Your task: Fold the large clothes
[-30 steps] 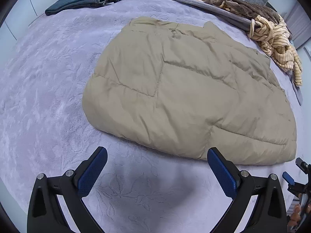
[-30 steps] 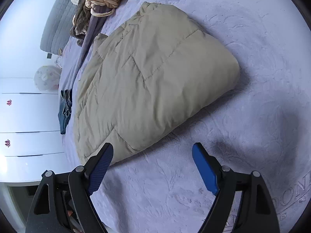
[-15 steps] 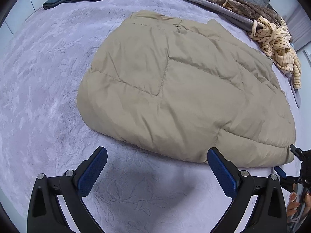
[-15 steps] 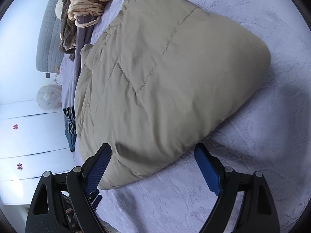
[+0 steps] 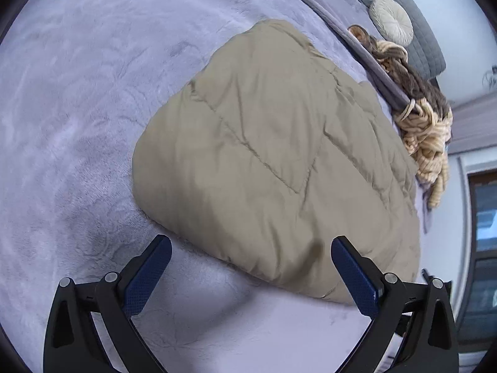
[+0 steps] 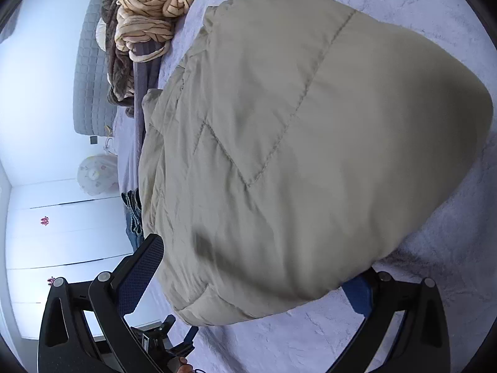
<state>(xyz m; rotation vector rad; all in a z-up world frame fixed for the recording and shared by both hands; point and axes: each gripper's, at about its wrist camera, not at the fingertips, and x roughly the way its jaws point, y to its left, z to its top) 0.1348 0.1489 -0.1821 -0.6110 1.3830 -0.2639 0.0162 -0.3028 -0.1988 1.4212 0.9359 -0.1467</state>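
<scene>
Blue-padded fingers (image 5: 146, 276) of the left gripper (image 5: 250, 272) stand wide apart at the bottom of the left wrist view, holding nothing, with the rounded near edge of a folded beige quilted puffer jacket (image 5: 273, 155) lying between and just beyond their tips. Across the right wrist view, the right gripper (image 6: 251, 267) is also spread wide, its fingers set on either side of the same jacket's (image 6: 304, 155) bulging corner; the jacket covers the tip of the finger at lower right, so contact cannot be judged. That jacket fills the centre of both frames, lying on a lavender textured bedspread (image 5: 77, 108). Beyond it, at the upper right of the left view, a heap of cream striped and brown fuzzy clothes (image 5: 425, 130) sits against a grey quilted headboard (image 5: 413, 21) with a round cream pillow (image 5: 392, 20).
</scene>
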